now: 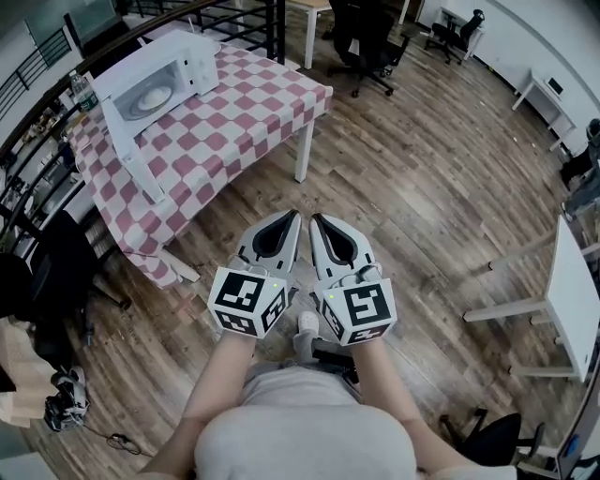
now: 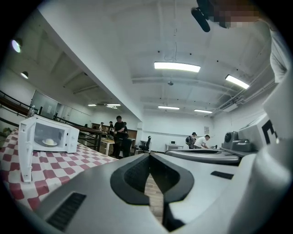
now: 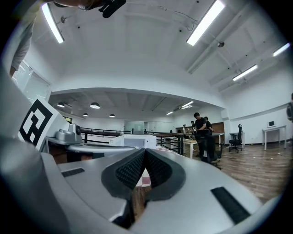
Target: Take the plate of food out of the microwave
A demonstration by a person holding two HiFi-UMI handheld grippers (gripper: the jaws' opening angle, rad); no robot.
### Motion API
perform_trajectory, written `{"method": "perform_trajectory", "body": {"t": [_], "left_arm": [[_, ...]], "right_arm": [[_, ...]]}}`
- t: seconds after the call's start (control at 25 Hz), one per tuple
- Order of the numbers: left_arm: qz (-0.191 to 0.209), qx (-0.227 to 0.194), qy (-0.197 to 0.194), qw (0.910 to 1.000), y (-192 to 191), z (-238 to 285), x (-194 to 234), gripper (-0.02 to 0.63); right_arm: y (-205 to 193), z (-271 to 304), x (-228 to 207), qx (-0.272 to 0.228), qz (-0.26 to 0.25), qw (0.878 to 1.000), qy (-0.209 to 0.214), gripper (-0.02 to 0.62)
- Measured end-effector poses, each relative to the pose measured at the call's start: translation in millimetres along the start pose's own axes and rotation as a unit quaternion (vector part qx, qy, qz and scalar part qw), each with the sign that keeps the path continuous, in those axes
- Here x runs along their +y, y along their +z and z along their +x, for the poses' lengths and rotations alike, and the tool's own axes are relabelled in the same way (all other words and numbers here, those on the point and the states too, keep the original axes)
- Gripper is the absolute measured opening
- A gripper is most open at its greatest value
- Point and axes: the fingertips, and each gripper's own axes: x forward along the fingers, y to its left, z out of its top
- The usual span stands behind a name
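Note:
A white microwave (image 1: 155,80) stands on the red-and-white checked table (image 1: 234,122) at the upper left, with its door (image 1: 131,155) swung open. Inside it lies a white plate of food (image 1: 150,97). From the left gripper view the microwave (image 2: 50,138) and the plate of food (image 2: 49,142) appear far off at the left. My left gripper (image 1: 291,218) and right gripper (image 1: 317,221) hang side by side over the wooden floor, well short of the table. Both are shut with nothing between the tips. The right gripper view shows the microwave (image 3: 132,140) beyond its own tips (image 3: 145,151).
Black office chairs (image 1: 370,42) stand past the table's far end. A dark railing (image 1: 234,19) runs behind the table. White desks (image 1: 572,291) are at the right. Several people (image 2: 120,135) stand at the back of the room. Black chairs and clutter (image 1: 47,272) sit left of the table.

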Motion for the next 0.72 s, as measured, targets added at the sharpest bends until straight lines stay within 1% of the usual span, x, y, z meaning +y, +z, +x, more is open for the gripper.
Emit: {"method": "perform_trajectory", "body": {"t": [0.32, 0.56, 0.72], "left_arm": [[0.002, -0.006, 0.049, 0.9988, 10.1, 40.6, 21.2, 0.002], [0.000, -0.017, 0.095, 0.9953, 16.7, 66.9, 41.5, 0.002], [0.007, -0.019, 0.115, 0.9932, 14.9, 78.8, 48.6, 0.002]], "right_arm": [[6.5, 38.9, -28.6, -0.006, -0.001, 0.999, 0.054, 0.025], [8.8, 68.2, -45.0, -0.008, -0.006, 0.995, 0.100, 0.025], [4.8, 80.4, -53.8, -0.011, -0.005, 0.992, 0.122, 0.025]]}}
